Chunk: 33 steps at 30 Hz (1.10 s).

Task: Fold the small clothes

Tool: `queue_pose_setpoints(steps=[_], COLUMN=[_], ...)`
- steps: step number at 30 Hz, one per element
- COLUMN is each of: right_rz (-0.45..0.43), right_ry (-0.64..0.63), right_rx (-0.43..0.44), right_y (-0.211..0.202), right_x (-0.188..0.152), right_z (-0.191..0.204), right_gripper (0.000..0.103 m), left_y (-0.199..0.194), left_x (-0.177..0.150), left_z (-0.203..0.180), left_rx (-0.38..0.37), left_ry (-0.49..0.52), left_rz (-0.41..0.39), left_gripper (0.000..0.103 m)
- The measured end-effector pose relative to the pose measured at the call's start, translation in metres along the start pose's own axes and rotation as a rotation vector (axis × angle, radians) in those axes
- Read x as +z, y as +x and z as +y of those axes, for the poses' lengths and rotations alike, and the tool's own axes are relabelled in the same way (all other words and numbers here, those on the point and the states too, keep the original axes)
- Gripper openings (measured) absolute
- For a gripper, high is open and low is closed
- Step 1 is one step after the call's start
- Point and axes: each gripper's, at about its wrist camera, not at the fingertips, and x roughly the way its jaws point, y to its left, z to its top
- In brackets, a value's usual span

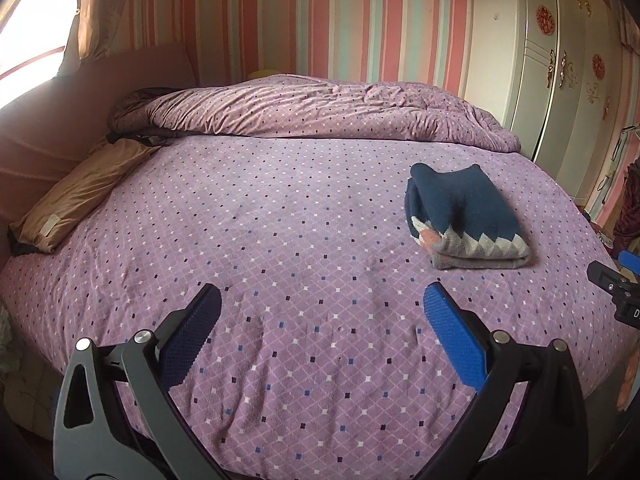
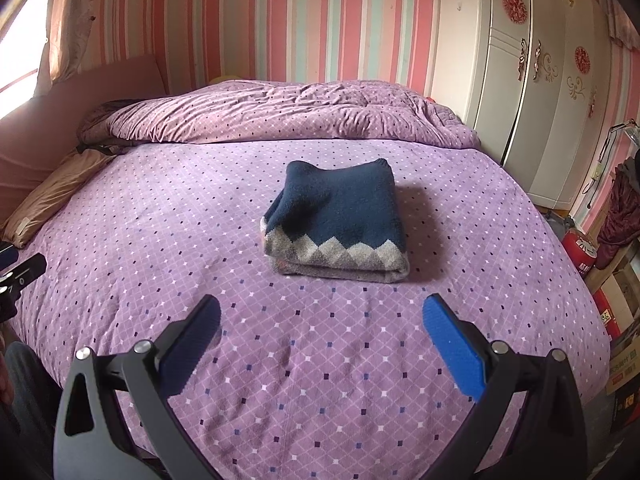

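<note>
A small navy sweater (image 2: 338,220) with a grey-and-white zigzag hem lies folded into a neat bundle on the purple dotted bed (image 2: 160,240). In the left wrist view the sweater (image 1: 464,216) sits to the right. My left gripper (image 1: 322,300) is open and empty above the near part of the bed, left of the sweater. My right gripper (image 2: 322,312) is open and empty, just in front of the sweater's hem, not touching it. Part of the right gripper (image 1: 616,288) shows at the right edge of the left wrist view.
A bunched purple duvet (image 2: 280,116) lies across the far side of the bed. A tan pillow (image 1: 80,196) rests at the left by the pink headboard. A white wardrobe (image 2: 536,92) stands at the right. Boxes and a red canister (image 2: 580,252) sit beside the bed's right edge.
</note>
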Motion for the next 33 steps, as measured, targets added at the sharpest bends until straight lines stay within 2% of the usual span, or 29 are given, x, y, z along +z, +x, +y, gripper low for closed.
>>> queue_pose_setpoints(steps=[6,18,33], right_rz=[-0.007,-0.026,-0.047], right_ry=[0.004,0.014,0.04], right_rx=[0.01,0.041,0.083], right_y=[-0.004,-0.009,-0.016], right_x=[-0.001,0.0,0.003], right_z=[0.0,0.011,0.028], right_gripper=[0.101,0.101,0.101], left_y=[-0.002,-0.004,-0.006], left_x=[-0.001,0.002,0.002], left_z=[0.001,0.009,0.042], left_rx=[-0.002,0.043,0.088], left_ry=[-0.007,-0.003,-0.029], left_rz=[-0.003,-0.033,-0.04], left_gripper=[0.1,0.1,0.1])
